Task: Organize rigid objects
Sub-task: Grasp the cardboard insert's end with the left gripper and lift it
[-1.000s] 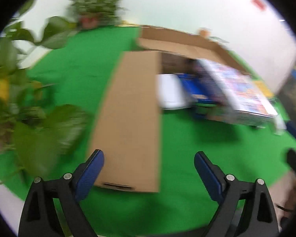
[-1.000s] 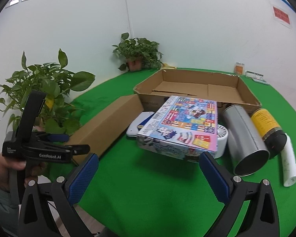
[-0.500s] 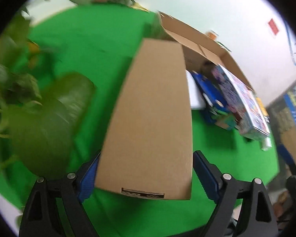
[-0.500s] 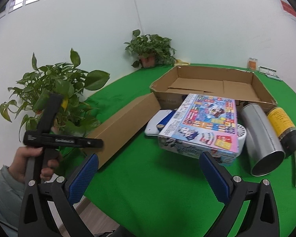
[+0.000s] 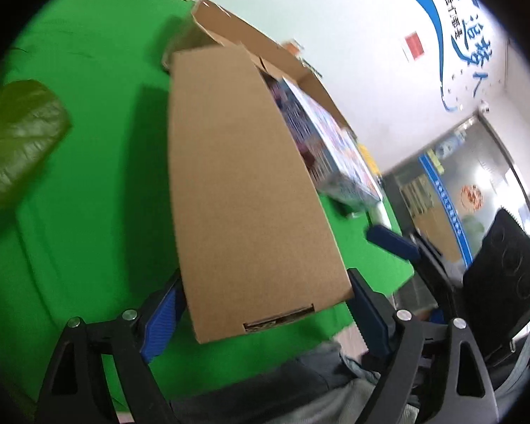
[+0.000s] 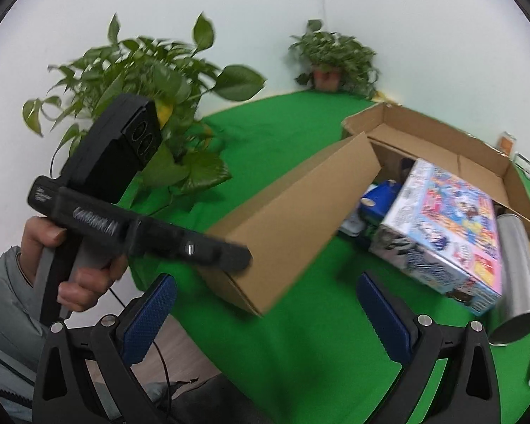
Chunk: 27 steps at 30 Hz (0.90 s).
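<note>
Left claw (image 5: 261, 312) seemingly pinches the long cardboard box (image 5: 243, 190) (near end raised); right claw (image 6: 265, 312) spread, empty.

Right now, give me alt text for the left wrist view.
The left gripper straddles the near end of a long cardboard box over a green table; whether its pads press is unclear. Behind lie a colourful box and an open carton.

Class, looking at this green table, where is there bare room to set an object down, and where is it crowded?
Free: green cloth between the potted plants and the long cardboard box; also the near strip before the colourful game box. Crowded: around the open carton, steel cylinder and game box.
</note>
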Motion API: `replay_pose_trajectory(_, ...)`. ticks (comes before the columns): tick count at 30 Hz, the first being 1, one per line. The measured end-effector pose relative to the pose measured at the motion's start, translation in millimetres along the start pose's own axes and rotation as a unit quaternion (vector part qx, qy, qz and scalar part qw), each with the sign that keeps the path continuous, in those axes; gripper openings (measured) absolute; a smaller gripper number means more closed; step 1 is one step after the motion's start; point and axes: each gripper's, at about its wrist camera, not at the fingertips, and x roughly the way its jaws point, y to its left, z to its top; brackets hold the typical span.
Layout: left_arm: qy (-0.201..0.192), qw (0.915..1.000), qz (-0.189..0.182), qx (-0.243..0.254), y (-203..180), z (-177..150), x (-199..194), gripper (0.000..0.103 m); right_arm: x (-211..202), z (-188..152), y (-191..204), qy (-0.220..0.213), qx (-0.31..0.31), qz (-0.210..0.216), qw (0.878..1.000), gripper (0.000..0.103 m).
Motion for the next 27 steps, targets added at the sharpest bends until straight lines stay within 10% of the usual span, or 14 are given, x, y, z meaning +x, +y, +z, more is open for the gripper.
replay_pose_trajectory(12,-0.057,0.9978,0.032,0.006,-7,-3,-12,0.086,20,-9,39,0.016,-0.099,-0.058,0.993,0.102)
replay_pose_trajectory(27,-0.105,0.9766,0.186,0.025,-14,5,-36,0.089,22,-24,-22,0.031,0.055,0.052,0.997,0.102)
